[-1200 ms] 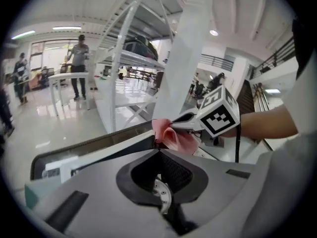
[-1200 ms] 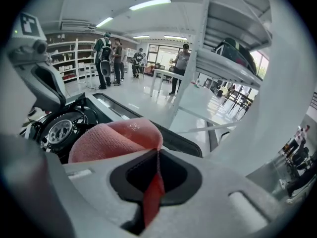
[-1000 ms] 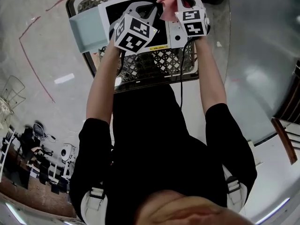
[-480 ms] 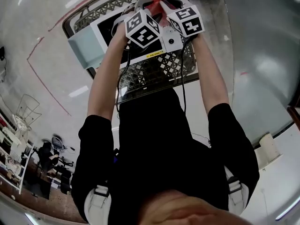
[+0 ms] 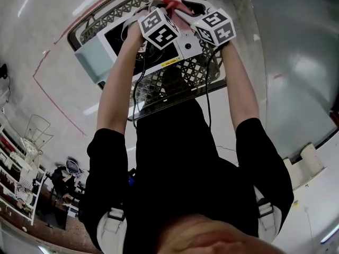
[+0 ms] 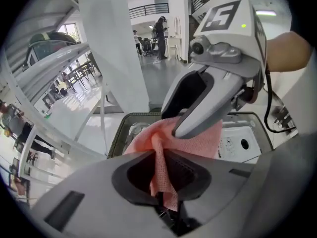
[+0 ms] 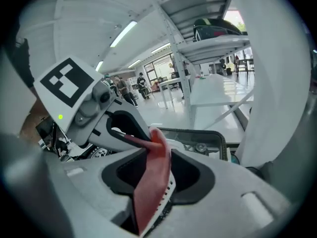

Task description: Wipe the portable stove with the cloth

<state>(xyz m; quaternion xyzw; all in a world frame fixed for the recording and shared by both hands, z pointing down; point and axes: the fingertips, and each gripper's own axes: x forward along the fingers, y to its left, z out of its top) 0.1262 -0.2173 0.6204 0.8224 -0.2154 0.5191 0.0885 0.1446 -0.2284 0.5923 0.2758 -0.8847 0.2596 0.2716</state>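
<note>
Since the earlier head view, the pink cloth (image 6: 198,140) had gone from standing up loose above the right gripper's tips to a small bunch caught between the two tools, and the crate lay more tilted in the frame.

The left gripper (image 6: 162,175) had just been closing its jaws. They were pinched on a gathered fold of the cloth, which ran down into the gap between them. The right gripper (image 7: 158,175) had just been opening its jaws. They stood wide, with a strip of cloth still lying in the gap but unclamped. It read as a hand-over from right to left.

Outward from the tips, both grippers hung at the top centre of the head view, over the far edge of the portable stove (image 5: 119,41), a white body with a dark top plate. The stove sat in a lattice-walled crate (image 5: 175,83). Whether the cloth touched the stove could not be told.

The cloth looked light, soft and limp, likely to droop and to slip from a thin pinch. A bunched fold near its middle seemed the best hold, leaving a pad of fabric below the tips for wiping. The stove looked rigid and smooth.
</note>
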